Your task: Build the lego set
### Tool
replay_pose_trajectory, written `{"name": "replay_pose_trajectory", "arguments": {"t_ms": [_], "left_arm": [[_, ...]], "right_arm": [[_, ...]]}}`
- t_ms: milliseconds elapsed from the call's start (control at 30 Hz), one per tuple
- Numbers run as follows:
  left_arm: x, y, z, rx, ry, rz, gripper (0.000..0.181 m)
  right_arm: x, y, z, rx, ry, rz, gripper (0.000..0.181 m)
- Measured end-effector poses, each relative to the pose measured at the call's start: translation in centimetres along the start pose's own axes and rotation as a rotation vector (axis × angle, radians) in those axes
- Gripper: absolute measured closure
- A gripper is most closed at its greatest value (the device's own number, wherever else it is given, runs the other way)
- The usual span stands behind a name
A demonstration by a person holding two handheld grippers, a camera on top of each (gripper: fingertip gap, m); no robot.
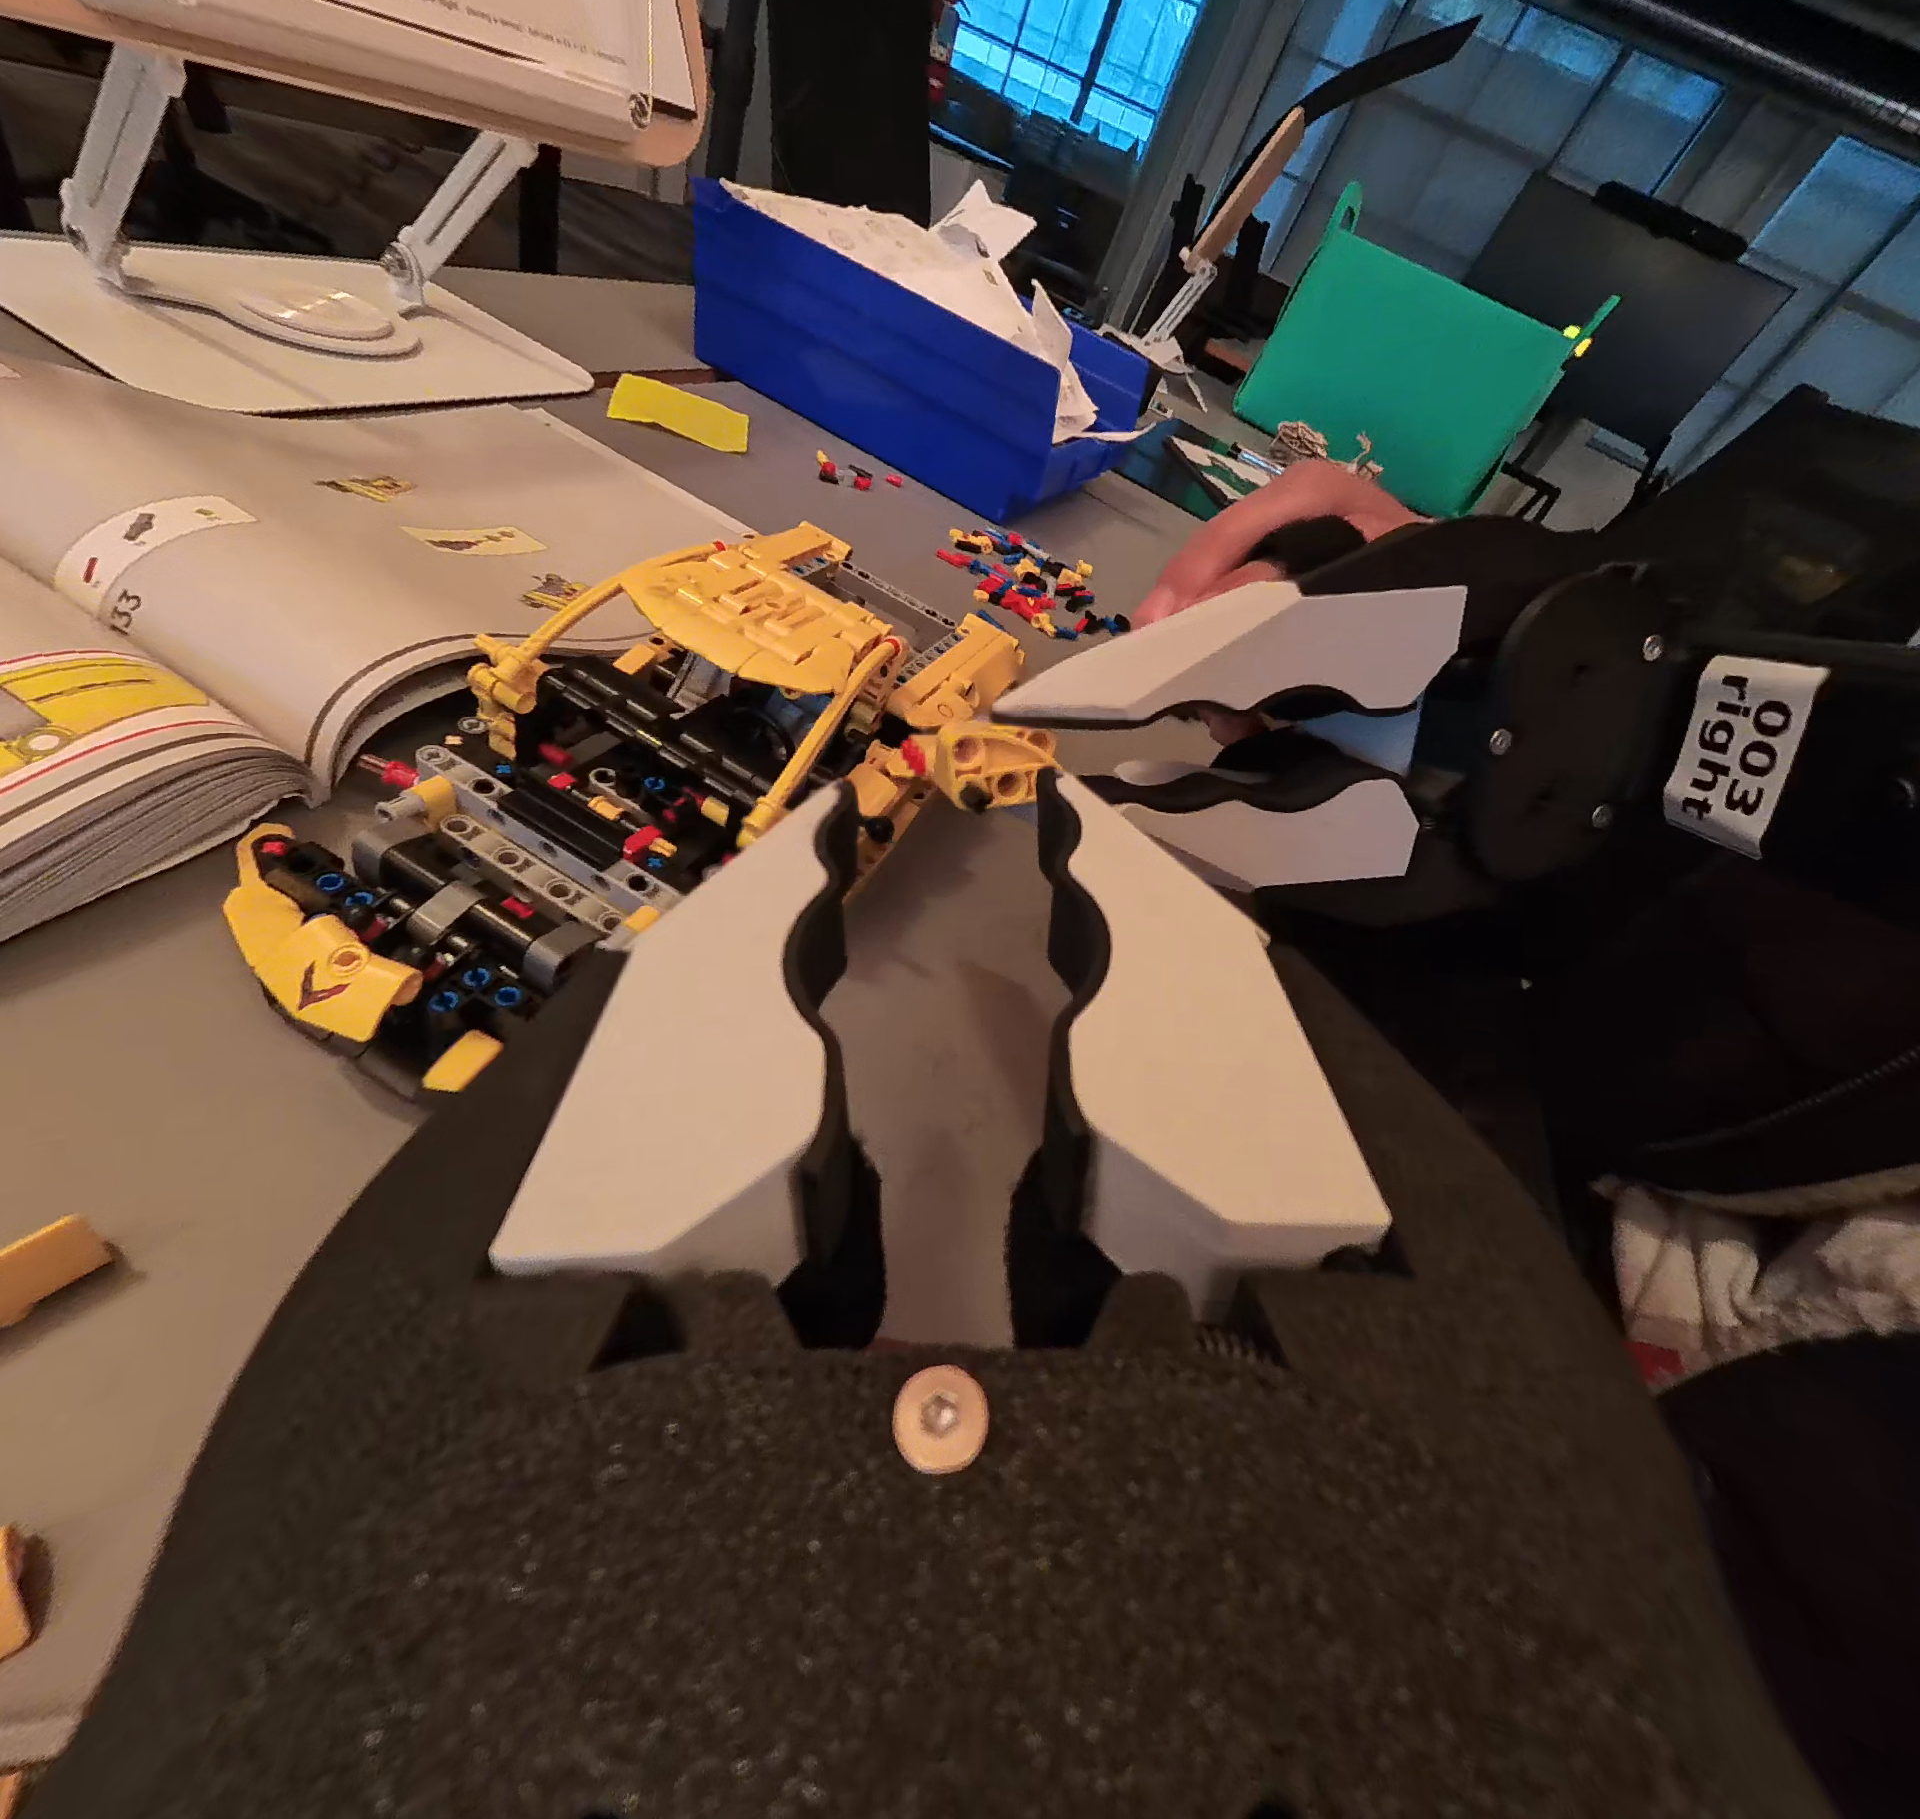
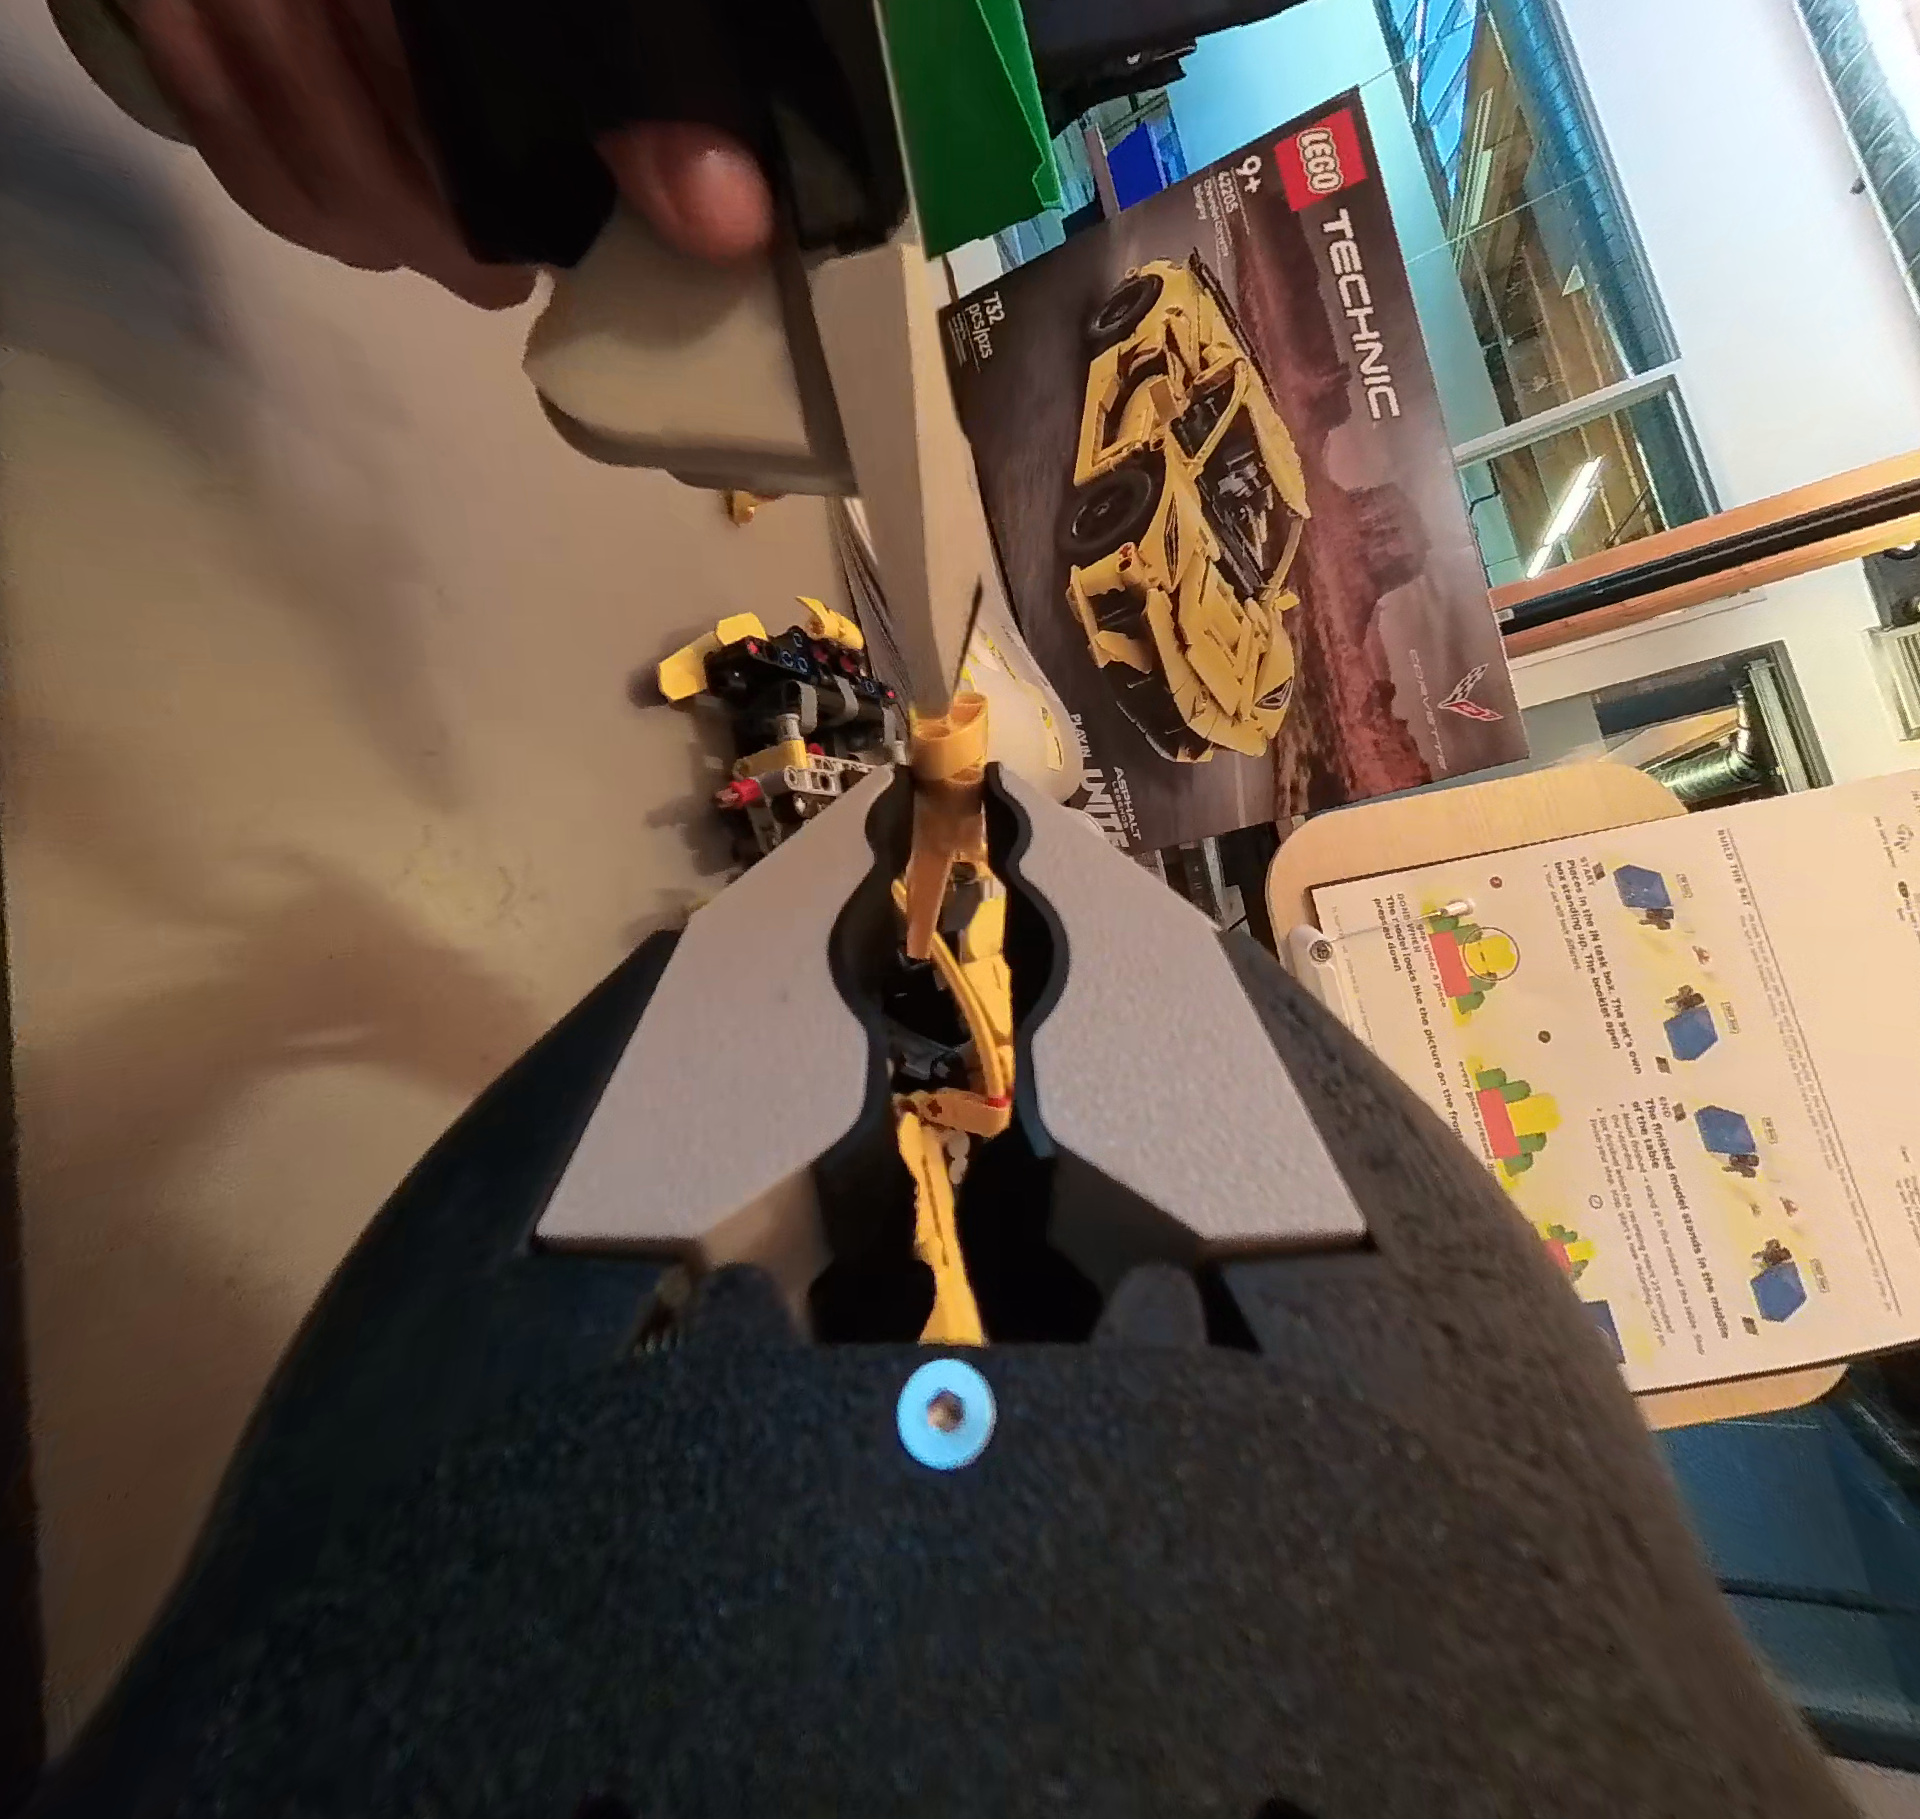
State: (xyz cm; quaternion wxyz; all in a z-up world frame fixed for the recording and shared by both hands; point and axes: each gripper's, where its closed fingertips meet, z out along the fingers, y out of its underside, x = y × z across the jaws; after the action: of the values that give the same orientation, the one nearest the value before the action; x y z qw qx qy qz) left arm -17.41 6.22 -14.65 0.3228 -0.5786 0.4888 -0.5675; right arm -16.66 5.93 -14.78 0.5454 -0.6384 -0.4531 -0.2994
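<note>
— Lego car (image 1: 623, 772), where is it?
— In the middle of the left wrist view, lying on the grey table (image 1: 156, 1073) beside the open booklet (image 1: 260, 564).
— What are the grippers doing?
— The right gripper (image 1: 1023, 720) pinches a yellow corner piece (image 1: 992, 767) on the car. The left gripper (image 1: 945, 813) has its fingers apart, holding nothing.
— What comes next?
— I think the piece gets pushed on tight. The left one should hold the car steady.

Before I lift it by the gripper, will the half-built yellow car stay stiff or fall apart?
Probably stiff in its black beam core, since the half-built yellow car looks pinned throughout. The thin yellow roof hoses would likely flex. The right gripper sits at one corner piece, which might pop off.
</note>
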Motion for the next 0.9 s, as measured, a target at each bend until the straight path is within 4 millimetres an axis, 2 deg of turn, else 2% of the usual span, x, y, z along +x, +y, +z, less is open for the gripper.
{"name": "replay_pose_trajectory", "arguments": {"t_ms": [233,300,800,900], "left_arm": [[0.3,0.6,0.1,-0.033,0.017,0.013,0.163],[0.2,0.8,0.1,-0.047,0.007,0.024,0.174],[0.2,1.4,-0.3,-0.082,0.008,0.018,0.177],[0.5,2.4,-0.6,-0.136,0.026,0.040,0.177]], "right_arm": [[-0.3,0.2,0.1,-0.011,-0.012,-0.014,0.170],[-0.5,0.2,0.1,-0.011,-0.017,-0.020,0.170],[-1.1,0.1,0.2,0.003,-0.056,-0.007,0.170],[-2.4,0.1,0.0,0.026,-0.133,0.059,0.169]]}}
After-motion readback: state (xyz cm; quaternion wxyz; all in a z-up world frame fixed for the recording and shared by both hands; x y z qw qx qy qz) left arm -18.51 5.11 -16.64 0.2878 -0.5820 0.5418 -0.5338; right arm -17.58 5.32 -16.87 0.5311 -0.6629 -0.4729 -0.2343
